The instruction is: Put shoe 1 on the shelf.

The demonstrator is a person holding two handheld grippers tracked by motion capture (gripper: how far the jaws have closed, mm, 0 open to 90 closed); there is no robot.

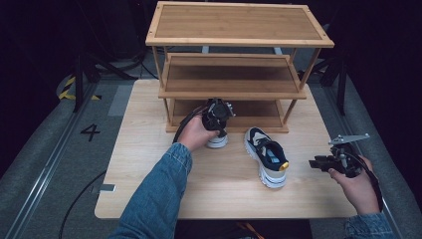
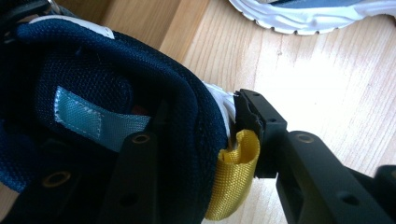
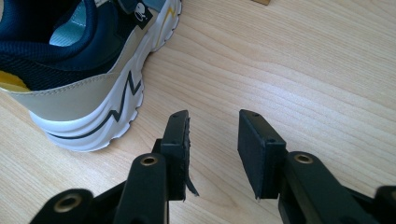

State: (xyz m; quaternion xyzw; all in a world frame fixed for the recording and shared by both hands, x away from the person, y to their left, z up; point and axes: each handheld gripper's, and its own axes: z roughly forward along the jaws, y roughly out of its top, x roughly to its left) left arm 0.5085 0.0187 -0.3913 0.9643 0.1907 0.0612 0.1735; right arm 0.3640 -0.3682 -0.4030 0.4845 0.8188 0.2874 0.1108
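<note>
A navy and white shoe (image 1: 217, 142) rests heel toward me on the table just in front of the rack's lowest shelf. My left gripper (image 1: 217, 133) points down onto its heel. In the left gripper view one jaw is inside the shoe (image 2: 93, 84) and the other presses the outside of the heel beside a yellow pull tab (image 2: 233, 177), so my left gripper (image 2: 201, 112) is shut on the heel collar. The matching shoe (image 1: 266, 159) lies to the right on the table. Right of it, my right gripper (image 1: 314, 163) is held open and empty, its jaws (image 3: 212, 135) near that shoe's heel (image 3: 84, 93).
A three-tier bamboo rack (image 1: 234, 25) stands at the back of the light wooden table (image 1: 149, 189). The second shoe's white sole (image 2: 308, 14) lies close beyond the held shoe. Dark floor and stands surround the table.
</note>
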